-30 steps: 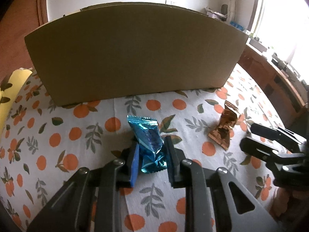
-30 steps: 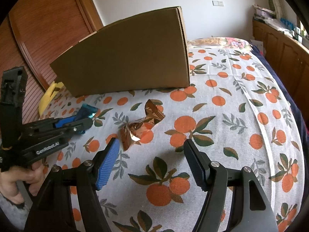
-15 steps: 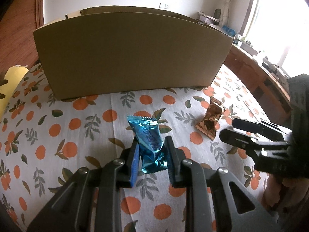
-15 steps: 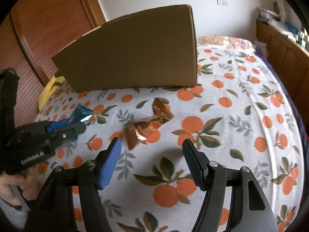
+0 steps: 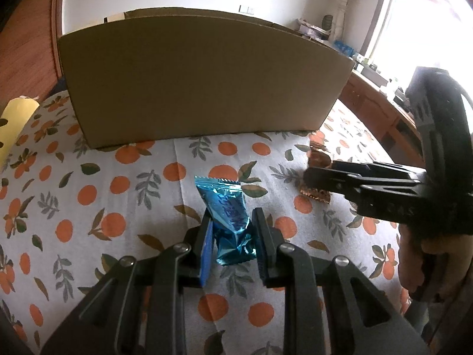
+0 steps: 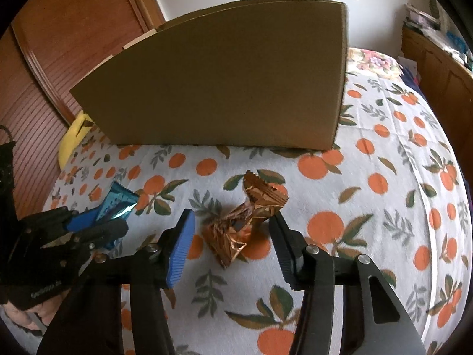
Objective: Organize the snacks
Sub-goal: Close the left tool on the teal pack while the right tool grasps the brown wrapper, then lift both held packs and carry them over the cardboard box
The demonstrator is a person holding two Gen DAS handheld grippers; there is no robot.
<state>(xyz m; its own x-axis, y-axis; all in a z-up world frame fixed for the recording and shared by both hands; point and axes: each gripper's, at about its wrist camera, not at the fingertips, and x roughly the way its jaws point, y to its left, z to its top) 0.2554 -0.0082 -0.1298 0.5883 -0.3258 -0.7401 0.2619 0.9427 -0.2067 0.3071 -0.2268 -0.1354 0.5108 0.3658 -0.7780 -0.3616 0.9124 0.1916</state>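
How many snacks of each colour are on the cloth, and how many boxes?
Blue snack: 1
Copper snack: 1
Cardboard box: 1
Total: 3

Daylight scene, moderately bright. Source: window (image 5: 425, 23) at far right of the left wrist view, blown out to white with glare. The cardboard box (image 5: 204, 82) near face is in shade and casts a soft shadow on the tablecloth (image 6: 384, 177) at its base. Strong fisheye curvature; dark vignette at corners. The foil wrappers show small specular glints. Focus mostly sharp, edges slightly soft.
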